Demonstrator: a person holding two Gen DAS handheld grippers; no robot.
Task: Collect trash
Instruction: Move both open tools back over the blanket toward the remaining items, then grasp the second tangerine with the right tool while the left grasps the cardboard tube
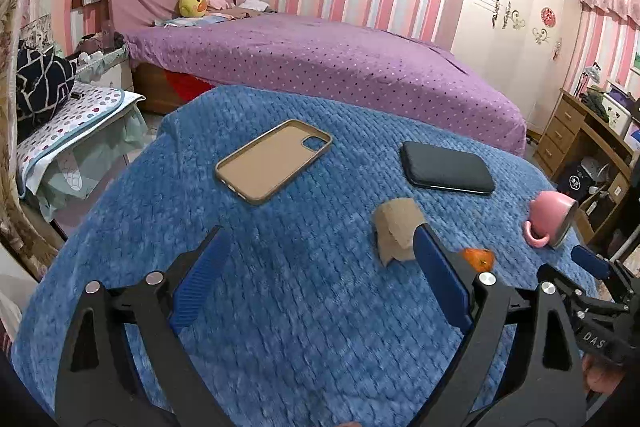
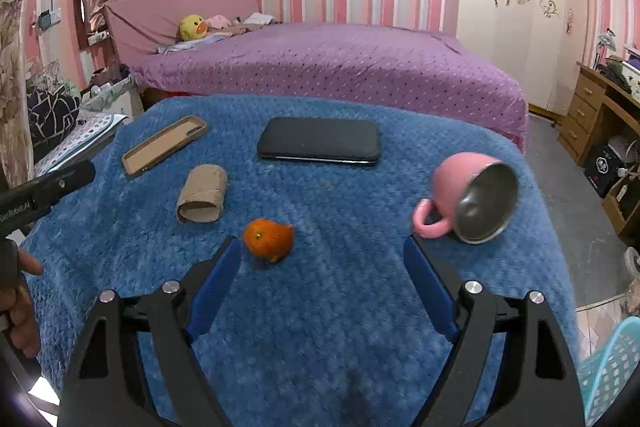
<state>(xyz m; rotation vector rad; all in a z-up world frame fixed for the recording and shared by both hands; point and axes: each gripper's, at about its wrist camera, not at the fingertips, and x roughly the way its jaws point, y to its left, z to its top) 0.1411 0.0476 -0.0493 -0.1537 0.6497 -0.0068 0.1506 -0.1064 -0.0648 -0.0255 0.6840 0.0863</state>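
Observation:
A flattened brown cardboard tube (image 1: pixel 398 231) (image 2: pixel 202 193) lies on the blue cloth-covered table (image 1: pixel 280 307). An orange peel (image 2: pixel 268 239) (image 1: pixel 478 259) lies to its right. My left gripper (image 1: pixel 320 231) hovers open over the cloth, its right finger just in front of the tube and nothing between the fingers. My right gripper (image 2: pixel 322 241) is open too. The peel sits just beyond its left fingertip, untouched. Each gripper's body shows at the edge of the other's view.
A tan phone case (image 1: pixel 274 161), a black phone (image 2: pixel 320 143) and a pink mug (image 2: pixel 468 197) tipped on its side share the cloth. A teal slotted basket (image 2: pixel 612 367) stands low at the right. A purple bed (image 2: pixel 340 63) is behind, a wooden desk (image 2: pixel 600 115) to the right.

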